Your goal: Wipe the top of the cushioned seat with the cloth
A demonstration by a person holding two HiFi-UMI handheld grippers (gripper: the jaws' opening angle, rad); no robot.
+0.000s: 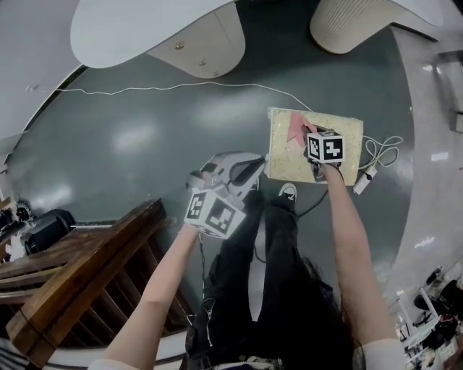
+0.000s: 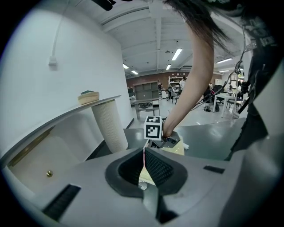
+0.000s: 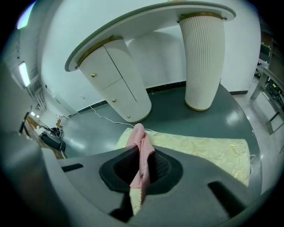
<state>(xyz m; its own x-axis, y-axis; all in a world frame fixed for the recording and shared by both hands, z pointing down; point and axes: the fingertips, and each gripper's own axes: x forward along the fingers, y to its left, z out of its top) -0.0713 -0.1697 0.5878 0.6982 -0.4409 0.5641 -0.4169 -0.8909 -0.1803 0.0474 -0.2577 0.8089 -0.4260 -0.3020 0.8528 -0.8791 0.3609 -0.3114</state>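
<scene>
The cushioned seat is a pale yellow, leaf-patterned square on the grey floor, also seen in the right gripper view. A pink cloth lies bunched on its left part. My right gripper is over the seat, shut on the cloth, which sticks up between the jaws. My left gripper hangs over the floor left of the seat, shut with nothing in it. The left gripper view shows the right gripper's marker cube above the seat.
A white curved desk with a cabinet and a ribbed column stand beyond the seat. A white cable runs across the floor, and a plug and cord lie right of the seat. Wooden steps are at the left. The person's shoe is beside the seat.
</scene>
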